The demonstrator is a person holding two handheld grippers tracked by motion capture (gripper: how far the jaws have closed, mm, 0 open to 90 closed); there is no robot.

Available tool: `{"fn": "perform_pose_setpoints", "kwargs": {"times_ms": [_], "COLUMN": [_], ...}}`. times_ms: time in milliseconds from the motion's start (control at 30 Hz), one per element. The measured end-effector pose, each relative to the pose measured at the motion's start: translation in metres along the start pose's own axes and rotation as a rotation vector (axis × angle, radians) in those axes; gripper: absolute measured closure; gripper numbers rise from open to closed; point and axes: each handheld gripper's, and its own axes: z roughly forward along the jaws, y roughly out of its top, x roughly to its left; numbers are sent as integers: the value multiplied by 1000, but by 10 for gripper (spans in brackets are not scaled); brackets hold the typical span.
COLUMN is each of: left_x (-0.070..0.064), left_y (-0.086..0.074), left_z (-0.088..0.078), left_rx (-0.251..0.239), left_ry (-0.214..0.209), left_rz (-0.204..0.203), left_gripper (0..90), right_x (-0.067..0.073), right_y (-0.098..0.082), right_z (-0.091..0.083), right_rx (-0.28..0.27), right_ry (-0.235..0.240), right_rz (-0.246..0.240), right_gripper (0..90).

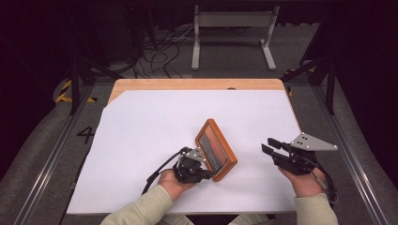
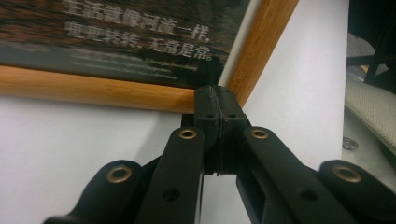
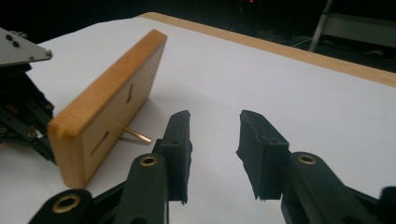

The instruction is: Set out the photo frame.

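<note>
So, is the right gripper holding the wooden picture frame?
No, the right gripper stands open with nothing between its jaws, apart from the wooden picture frame, which stands on the white sheet.

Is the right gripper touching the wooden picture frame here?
Apart. In the right gripper view, the right gripper has open jaws with white table cover between it and the frame. The high view shows the same gap between gripper and frame.

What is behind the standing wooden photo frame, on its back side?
Behind the wooden photo frame a thin metal peg sticks out toward the white sheet. The frame covers the shut left tongs from this side.
</note>
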Motion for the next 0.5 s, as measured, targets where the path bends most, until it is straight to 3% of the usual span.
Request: {"fn": "perform_pose_setpoints", "kwargs": {"times_ms": [167,267,333,500], "left_x": [3,8,10,16], "left_y": [-7,-13,-17,-26], "left_z": [-24,-36,-42,-56], "left_rx": [-47,-78,-84,-99], "left_ry": [43,67,85,138], "left_rz": [-10,-16,-22,-36], "left_gripper": [761,744,720,664], "right_x": [14,20,22,31], "right_y": [19,36,44,62], "right_z": [14,24,30,46], "right_rx": [51,92,116,160], "right_ry": [87,135,170,196], "right_rz": [24,109,140,131], "right_gripper": [548,463,433,399]}}
